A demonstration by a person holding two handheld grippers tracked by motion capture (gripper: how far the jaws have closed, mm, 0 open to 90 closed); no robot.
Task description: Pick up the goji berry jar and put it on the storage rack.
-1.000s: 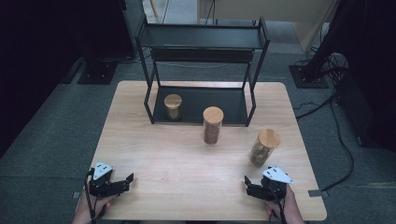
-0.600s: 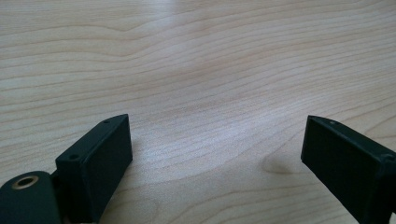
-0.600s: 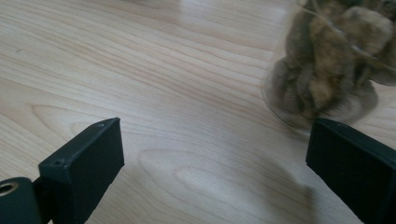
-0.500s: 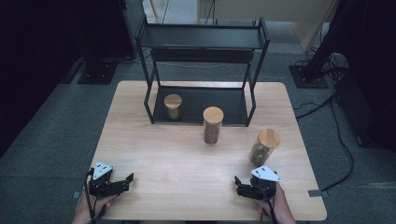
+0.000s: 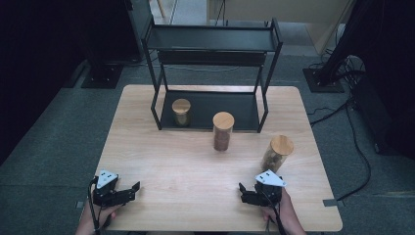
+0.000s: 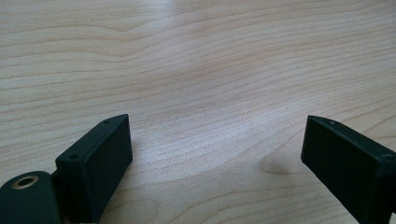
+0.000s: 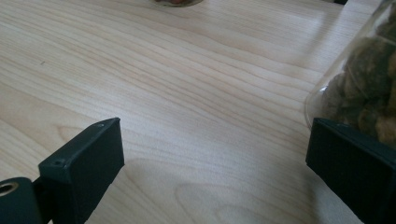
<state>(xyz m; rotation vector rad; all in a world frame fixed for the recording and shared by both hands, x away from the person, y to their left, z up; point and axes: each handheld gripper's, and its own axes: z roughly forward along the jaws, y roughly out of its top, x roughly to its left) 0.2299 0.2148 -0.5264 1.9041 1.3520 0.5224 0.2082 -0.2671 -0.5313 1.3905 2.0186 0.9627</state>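
Observation:
Three clear jars with wooden lids stand on the wooden table. One jar is under the black shelf rack, a second jar stands just in front of the rack, and a third jar stands toward the right. My left gripper lies near the front left edge, open over bare wood. My right gripper is open too, low at the front right. The third jar, filled with brown lumps, stands just beyond its right jaw, outside the gap.
The rack takes up the back middle of the table, and its lower shelf rests on the tabletop. The base of the second jar peeks in at the top of the right gripper view. Dark floor and cables surround the table.
My right gripper has slid a little to the left along the front of the table. The left gripper and the jars have stayed put.

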